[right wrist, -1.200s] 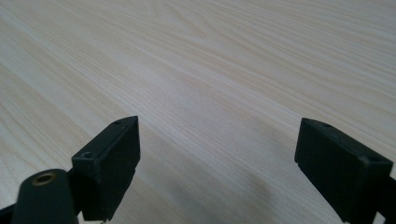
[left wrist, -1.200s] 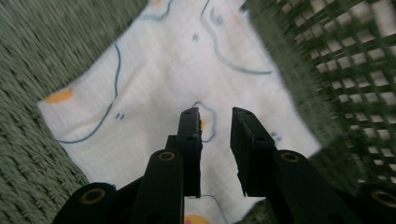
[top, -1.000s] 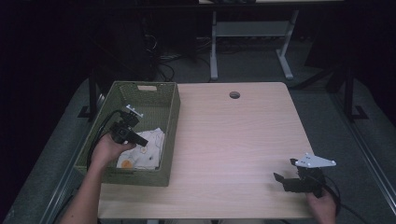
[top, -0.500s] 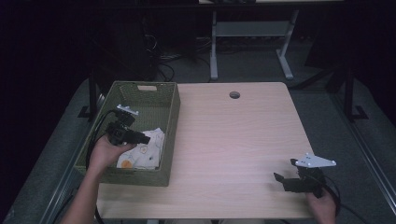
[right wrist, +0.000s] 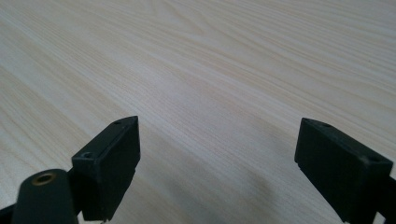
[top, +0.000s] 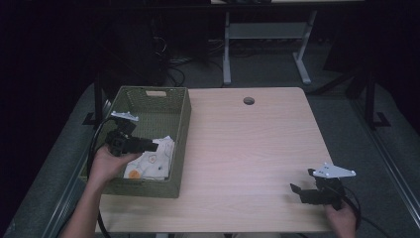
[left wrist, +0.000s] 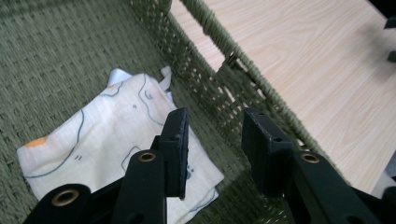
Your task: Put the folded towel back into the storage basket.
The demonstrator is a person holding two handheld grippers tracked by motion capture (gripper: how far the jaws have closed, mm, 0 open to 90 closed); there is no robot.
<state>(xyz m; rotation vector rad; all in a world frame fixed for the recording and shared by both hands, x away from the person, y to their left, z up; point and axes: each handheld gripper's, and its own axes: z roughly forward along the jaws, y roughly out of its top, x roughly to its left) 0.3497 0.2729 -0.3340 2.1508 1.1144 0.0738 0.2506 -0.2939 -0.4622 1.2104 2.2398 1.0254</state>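
I hold the left gripper [top: 153, 145] over the green woven basket [top: 181, 119] at the table's left side, its jaws parted and empty, poised just above the folded cream cloth [top: 148, 161] printed with small drawings. The cloth lies flat on the basket's floor, close against the wall nearest the bare tabletop [top: 247, 148]; in the left gripper view [left wrist: 212, 140] one jaw hangs over the cloth [left wrist: 107, 140] and the other over the basket's wall [left wrist: 219, 79]. My right gripper [top: 297, 191] waits well away from the basket, at the table's near right corner, jaws spread wide over bare wood [right wrist: 210, 70], holding nothing. As I judge it, the pick is barely begun: the cloth is reached for, not yet gripped, and lifting it out remains.
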